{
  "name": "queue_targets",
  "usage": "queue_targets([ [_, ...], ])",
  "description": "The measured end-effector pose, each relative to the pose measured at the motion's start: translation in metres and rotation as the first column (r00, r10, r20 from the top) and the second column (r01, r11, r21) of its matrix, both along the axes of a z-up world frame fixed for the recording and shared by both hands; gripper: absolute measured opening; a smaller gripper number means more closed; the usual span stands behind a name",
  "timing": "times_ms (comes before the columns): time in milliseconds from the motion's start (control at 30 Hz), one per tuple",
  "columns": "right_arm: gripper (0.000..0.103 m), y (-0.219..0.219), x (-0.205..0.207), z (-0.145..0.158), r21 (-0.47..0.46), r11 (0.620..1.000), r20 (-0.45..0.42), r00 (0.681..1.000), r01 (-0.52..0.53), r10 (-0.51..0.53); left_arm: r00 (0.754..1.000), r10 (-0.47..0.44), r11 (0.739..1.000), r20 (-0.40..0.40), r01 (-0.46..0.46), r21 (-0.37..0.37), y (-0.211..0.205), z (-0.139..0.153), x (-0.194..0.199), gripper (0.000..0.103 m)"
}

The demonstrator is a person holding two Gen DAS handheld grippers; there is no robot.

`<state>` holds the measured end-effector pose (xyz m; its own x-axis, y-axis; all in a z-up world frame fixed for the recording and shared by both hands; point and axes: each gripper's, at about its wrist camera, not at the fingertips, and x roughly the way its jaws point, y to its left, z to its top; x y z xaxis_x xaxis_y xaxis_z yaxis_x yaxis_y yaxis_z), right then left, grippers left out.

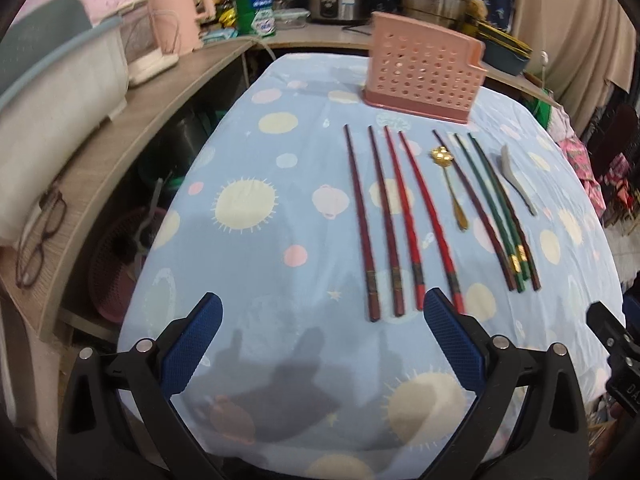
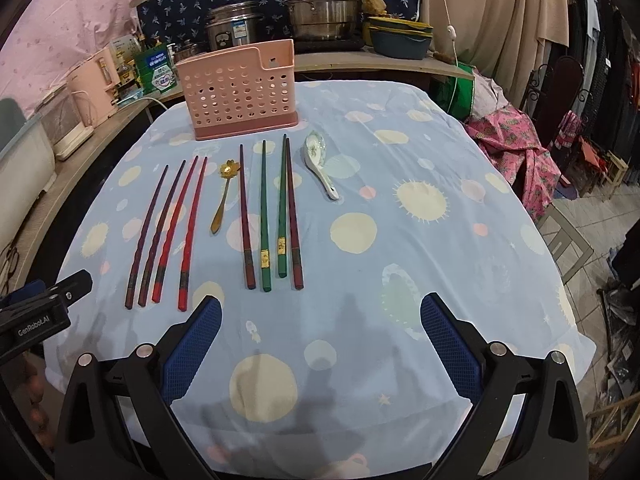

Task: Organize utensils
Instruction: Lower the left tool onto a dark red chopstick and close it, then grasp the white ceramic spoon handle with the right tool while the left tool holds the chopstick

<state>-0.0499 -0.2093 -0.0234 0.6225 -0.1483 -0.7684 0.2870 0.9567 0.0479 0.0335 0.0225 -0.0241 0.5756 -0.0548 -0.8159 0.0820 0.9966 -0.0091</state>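
The holder [image 2: 239, 92] stands at the table's [image 2: 440, 280] far side; before it lie four chopsticks [image 2: 164, 232] on the left; then a spoon [image 2: 224, 200]; four more chopsticks [image 2: 272, 216]; a ladle-spoon [image 2: 320, 164] rightmost.

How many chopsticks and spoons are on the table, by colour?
Red or dark red chopsticks: 6
Green chopsticks: 2
Gold spoon: 1
White spoon: 1
Total: 10, all lying on the cloth in front of the pink holder.
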Motion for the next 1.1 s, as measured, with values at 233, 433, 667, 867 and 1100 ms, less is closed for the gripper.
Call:
queue_targets([
  [233,0.096,-0.015,0.016,-0.008,0.006,0.999,-0.008,0.999,0.031,-0.031,0.999,0.001,0.999,-0.033,0.0,0.039,-0.006,-0.028,0.028,0.096],
  [433,0.096,-0.023,0.03,-0.012,0.01,0.999,-0.009,0.999,0.041,-0.041,0.997,-0.03,0.998,-0.065,0.033,0.045,-0.016,-0.046,0.043,0.093],
  [667,0.096,-0.034,0.055,-0.018,-0.01,0.999,-0.002,0.999,0.043,-0.043,0.996,-0.042,0.999,-0.078,0.044,0.023,-0.016,-0.051,0.048,0.066],
  [867,0.085,-0.05,0.093,-0.024,-0.018,0.999,0.004,0.999,0.04,-0.04,0.994,-0.084,0.996,-0.071,0.082,-0.034,-0.013,-0.046,0.046,0.021],
  [1100,0.053,-0.058,0.138,-0.045,0.022,1.0,-0.03,1.0,-0.006,0.006,0.991,-0.108,0.993,-0.085,0.103,-0.06,-0.016,-0.047,0.049,0.007],
])
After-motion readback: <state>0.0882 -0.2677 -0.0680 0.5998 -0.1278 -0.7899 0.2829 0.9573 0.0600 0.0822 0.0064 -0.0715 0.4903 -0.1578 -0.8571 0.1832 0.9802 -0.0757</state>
